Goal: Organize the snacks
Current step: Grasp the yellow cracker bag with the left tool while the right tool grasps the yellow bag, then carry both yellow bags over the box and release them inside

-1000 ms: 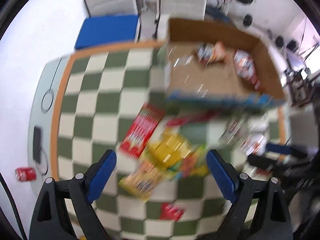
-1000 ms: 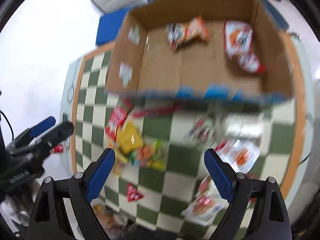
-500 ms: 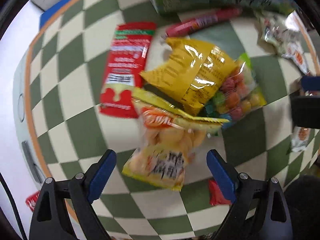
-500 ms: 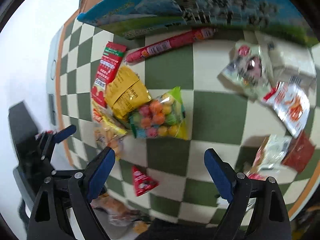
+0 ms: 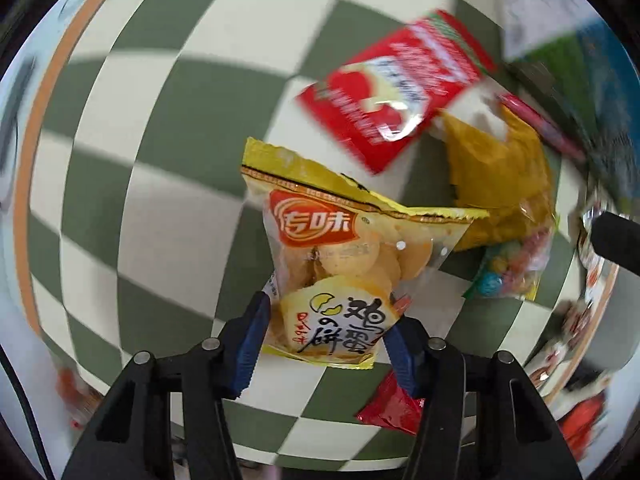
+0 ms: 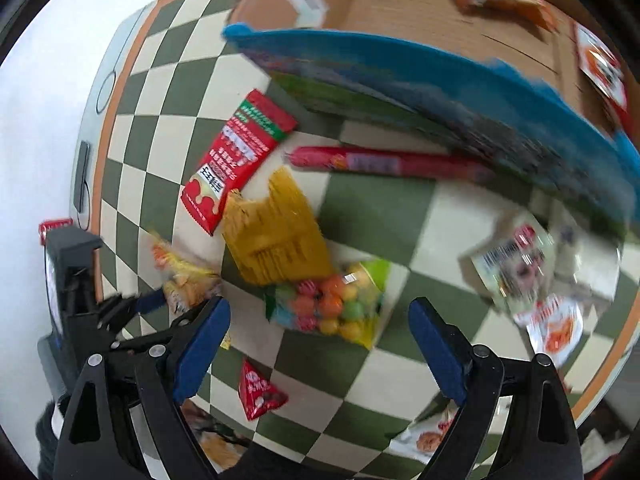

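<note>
1. Biscuits first: the left gripper (image 5: 326, 330) points steeply down at the yellow egg-biscuit bag (image 5: 340, 268), its jaws closing with the bag's lower end between the blue pads; the pads look to be touching the bag's sides, though a firm pinch is not certain.
2. Taking the bag by its narrow end probably lets it lift clear of the mustard pouch (image 5: 500, 176) overlapping its top corner.
3. Beside it, the right gripper (image 6: 320, 330) hangs wide open and empty over the bag of coloured candy balls (image 6: 332, 304), likely its next pick.
4. Farther on lie the red packet (image 6: 236, 160) and sausage stick (image 6: 380, 162).
5. By the checkered tablecloth's (image 6: 376, 208) far edge stands the cardboard box (image 6: 400, 12), already holding some packets, presumably the destination.
</note>
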`<state>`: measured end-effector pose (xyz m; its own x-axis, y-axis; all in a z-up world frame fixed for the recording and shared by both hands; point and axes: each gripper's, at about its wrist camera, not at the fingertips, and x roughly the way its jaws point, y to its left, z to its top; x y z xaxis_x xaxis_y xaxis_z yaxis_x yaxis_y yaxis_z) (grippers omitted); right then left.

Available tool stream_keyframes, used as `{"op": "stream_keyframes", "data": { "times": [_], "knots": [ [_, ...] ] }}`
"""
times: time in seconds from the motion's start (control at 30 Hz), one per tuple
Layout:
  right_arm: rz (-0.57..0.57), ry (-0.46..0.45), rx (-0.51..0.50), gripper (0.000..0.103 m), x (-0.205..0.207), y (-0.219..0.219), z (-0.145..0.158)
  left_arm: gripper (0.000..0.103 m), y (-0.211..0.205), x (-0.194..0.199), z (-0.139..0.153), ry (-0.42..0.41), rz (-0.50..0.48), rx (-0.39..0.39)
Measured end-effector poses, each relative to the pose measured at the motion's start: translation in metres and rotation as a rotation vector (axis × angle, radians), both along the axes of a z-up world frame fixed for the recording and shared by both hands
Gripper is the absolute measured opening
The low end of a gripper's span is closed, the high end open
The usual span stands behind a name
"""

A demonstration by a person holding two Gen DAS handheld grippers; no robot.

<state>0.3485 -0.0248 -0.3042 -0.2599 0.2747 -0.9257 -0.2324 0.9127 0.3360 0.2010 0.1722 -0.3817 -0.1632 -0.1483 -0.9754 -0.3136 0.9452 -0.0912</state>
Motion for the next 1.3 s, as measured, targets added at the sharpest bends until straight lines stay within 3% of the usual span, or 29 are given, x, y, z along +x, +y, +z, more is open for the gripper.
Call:
{"op": "stream_keyframes", "data": {
  "times": [0.17, 0.43, 0.47, 0.53, 0.6, 0.87, 1.17, 1.27, 1.3],
  "knots": [
    [0.083, 0.018, -0.022, 0.093, 0.014, 0.042, -0.021, 0.055, 0.017, -0.009, -0.004, 0.0, 0.086, -0.053],
    [0.19, 0.017, -0.132, 0.092, 0.012, 0.084, -0.048, 0.054, 0.006, -0.003, -0.01, 0.003, 0.026, 0.029],
    [0.2, 0.015, -0.147, 0.091, 0.011, 0.086, -0.05, 0.053, 0.005, -0.003, -0.009, 0.002, 0.028, 0.038],
    [0.198, 0.003, -0.151, 0.072, 0.009, 0.086, -0.051, 0.048, 0.0, -0.002, -0.003, -0.007, 0.021, 0.058],
    [0.177, 0.008, -0.129, 0.065, 0.008, 0.085, -0.05, 0.043, -0.015, -0.001, 0.005, -0.017, 0.015, 0.082],
    [0.084, -0.021, -0.053, 0.05, -0.007, 0.057, -0.028, 0.038, -0.024, -0.009, 0.036, -0.06, -0.004, 0.133],
    [-0.02, -0.081, 0.065, 0.047, -0.033, -0.003, 0.027, 0.037, -0.062, -0.022, 0.103, -0.188, -0.078, 0.183],
    [-0.059, -0.091, 0.096, 0.047, -0.044, -0.025, 0.045, 0.037, -0.082, -0.032, 0.128, -0.235, -0.111, 0.156],
    [-0.075, -0.093, 0.107, 0.047, -0.048, -0.032, 0.05, 0.037, -0.088, -0.018, 0.134, -0.243, -0.122, 0.146]
  ]
}}
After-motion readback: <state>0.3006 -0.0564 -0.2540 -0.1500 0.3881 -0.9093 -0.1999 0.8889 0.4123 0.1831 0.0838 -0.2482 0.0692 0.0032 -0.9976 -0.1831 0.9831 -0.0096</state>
